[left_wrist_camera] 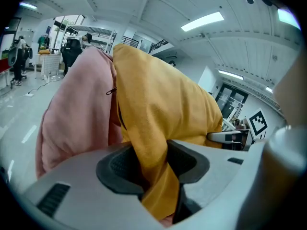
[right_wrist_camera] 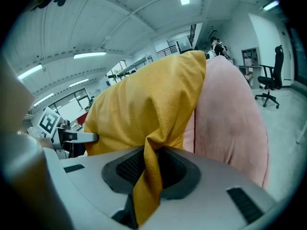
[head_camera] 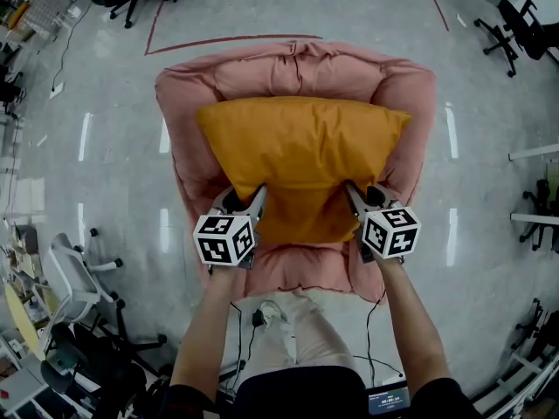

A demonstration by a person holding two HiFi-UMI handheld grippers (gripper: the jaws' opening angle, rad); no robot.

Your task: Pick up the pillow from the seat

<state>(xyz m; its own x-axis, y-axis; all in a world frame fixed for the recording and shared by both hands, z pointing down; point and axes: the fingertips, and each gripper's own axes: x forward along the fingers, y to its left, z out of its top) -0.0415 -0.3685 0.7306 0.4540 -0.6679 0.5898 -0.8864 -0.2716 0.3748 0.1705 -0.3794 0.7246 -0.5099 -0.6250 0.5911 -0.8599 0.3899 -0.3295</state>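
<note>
A mustard-yellow pillow [head_camera: 301,151] lies across the seat of a pink padded armchair [head_camera: 297,68]. My left gripper [head_camera: 247,195] is shut on the pillow's near left corner. My right gripper [head_camera: 354,192] is shut on its near right corner. In the left gripper view a fold of the pillow [left_wrist_camera: 153,128] is pinched between the dark pads, with the pink chair [left_wrist_camera: 76,123] to its left. In the right gripper view the pillow [right_wrist_camera: 148,109] is bunched between the jaws, and the chair [right_wrist_camera: 230,123] bulges to its right.
Grey shiny floor [head_camera: 105,103] surrounds the chair, with a red line [head_camera: 227,40] behind it. Office chairs stand at the lower left [head_camera: 83,273] and the upper right [head_camera: 515,24]. Cables [head_camera: 253,317] trail by the person's legs.
</note>
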